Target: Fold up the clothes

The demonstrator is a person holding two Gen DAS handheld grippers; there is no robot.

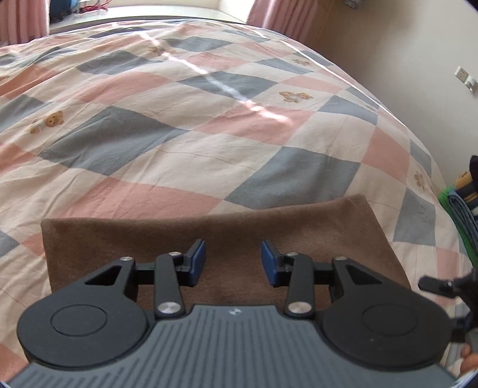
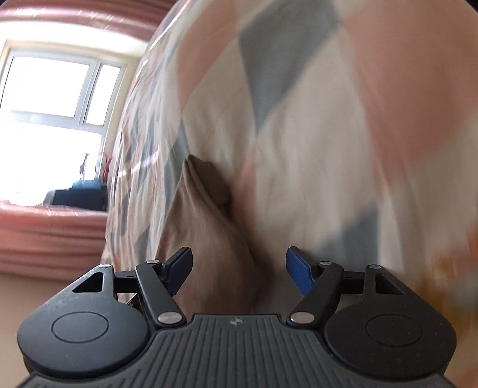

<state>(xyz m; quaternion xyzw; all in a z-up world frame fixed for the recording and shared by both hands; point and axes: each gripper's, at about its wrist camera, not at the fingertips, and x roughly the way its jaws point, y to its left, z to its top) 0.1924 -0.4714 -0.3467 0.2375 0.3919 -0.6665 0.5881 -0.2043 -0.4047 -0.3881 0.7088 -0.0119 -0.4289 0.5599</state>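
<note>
The brown garment point(image 1: 227, 235) lies flat on the bed, at the near edge of the checked quilt point(image 1: 191, 125), folded into a broad rectangle with its far edge running straight from left to right. The left tool point(image 1: 233, 262) hangs just above it with its blue pads point(image 1: 197, 262) wide apart and nothing between them; whether they touch the cloth is unclear. The quilt, in pink, grey and cream squares with small bear prints, stretches clear of other things toward the far side, where pink curtains point(image 1: 277, 15) frame the window ledge. At the far right edge of the bed, a stack of folded cloth in green and blue point(image 1: 460, 209) sits beside the wall. A dark part of the other tool and a bit of a hand point(image 1: 469, 361) show at the near right corner.

In the right wrist view the picture is tilted and blurred. The right tool point(image 2: 239, 268) is spread wide and empty, with the brown garment point(image 2: 203, 238) running between its pads and ending in a bunched corner against the quilt point(image 2: 328, 119). A bright window point(image 2: 56, 89) and pink curtains point(image 2: 50, 238) fill the left.
</note>
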